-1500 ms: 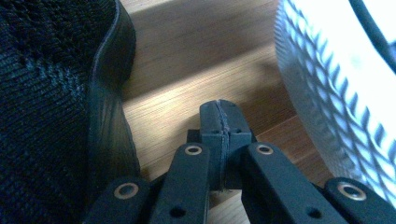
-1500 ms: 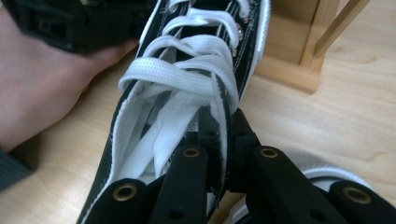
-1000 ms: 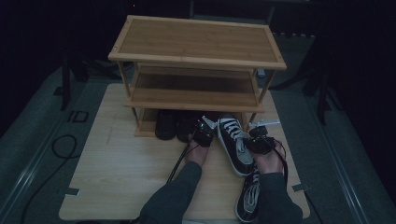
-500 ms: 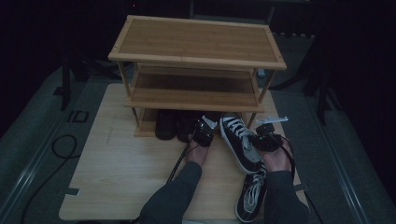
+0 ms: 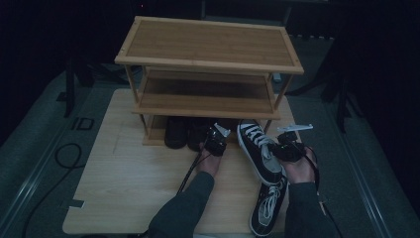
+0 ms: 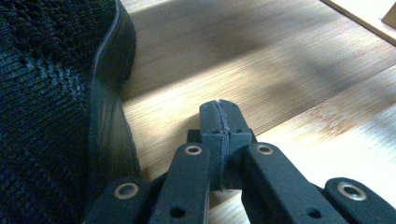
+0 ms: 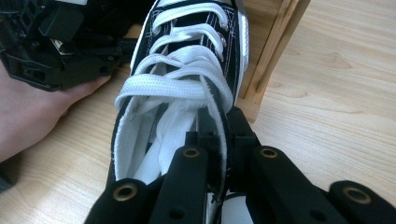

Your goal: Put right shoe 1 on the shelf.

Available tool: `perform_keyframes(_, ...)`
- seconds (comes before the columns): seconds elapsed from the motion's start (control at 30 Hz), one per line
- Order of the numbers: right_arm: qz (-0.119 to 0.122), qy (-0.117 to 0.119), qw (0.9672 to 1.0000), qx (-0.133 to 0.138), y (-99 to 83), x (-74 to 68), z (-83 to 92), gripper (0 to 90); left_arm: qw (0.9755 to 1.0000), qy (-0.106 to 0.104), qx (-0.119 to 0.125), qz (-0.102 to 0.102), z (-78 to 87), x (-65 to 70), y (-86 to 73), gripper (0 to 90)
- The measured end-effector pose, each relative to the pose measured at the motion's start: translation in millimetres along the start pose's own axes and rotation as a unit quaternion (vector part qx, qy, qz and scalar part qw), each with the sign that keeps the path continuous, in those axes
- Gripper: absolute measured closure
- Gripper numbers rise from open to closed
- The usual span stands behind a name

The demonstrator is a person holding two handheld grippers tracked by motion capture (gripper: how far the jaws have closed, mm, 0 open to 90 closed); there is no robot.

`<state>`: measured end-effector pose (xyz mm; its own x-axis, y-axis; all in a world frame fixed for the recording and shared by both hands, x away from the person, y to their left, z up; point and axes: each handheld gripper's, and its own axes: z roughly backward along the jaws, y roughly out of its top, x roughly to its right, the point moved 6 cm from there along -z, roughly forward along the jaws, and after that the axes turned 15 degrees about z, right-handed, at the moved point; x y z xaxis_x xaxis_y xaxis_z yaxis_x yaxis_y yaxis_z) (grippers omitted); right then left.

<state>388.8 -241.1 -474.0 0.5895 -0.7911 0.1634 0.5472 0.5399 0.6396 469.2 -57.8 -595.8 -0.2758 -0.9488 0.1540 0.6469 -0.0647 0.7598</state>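
Observation:
My right gripper (image 5: 289,148) is shut on the side wall of a black sneaker with white laces (image 5: 253,146), held tilted with its toe toward the bamboo shoe rack (image 5: 208,44). In the right gripper view the jaws (image 7: 219,135) pinch the sneaker's (image 7: 187,70) collar edge, just left of a rack leg (image 7: 266,60). My left gripper (image 5: 216,141) rests low in front of the rack, shut with nothing in it. Its closed tips (image 6: 219,116) lie just above the wooden board, beside a black knit shoe (image 6: 46,116). The matching sneaker (image 5: 267,208) lies on the board near the front edge.
A pair of dark shoes (image 5: 176,133) stands under the rack's lowest shelf. The rack's upper shelves are bare. The rack stands on a light wooden board (image 5: 129,183) with grey floor around it. A cable loop (image 5: 67,156) lies at the left.
My right gripper has carried the black sneaker a little to the right and up. The left gripper has stayed where it was.

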Motion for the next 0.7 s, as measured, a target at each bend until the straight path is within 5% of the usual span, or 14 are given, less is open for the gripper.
perform_keyframes(0.7, 0.005, 0.023, 0.9996, 0.016, -0.4, 3.6, 23.2, 88.0, 1.0000, 0.000, 0.000, 0.000, 0.0, 0.1, 0.0, 90.0)
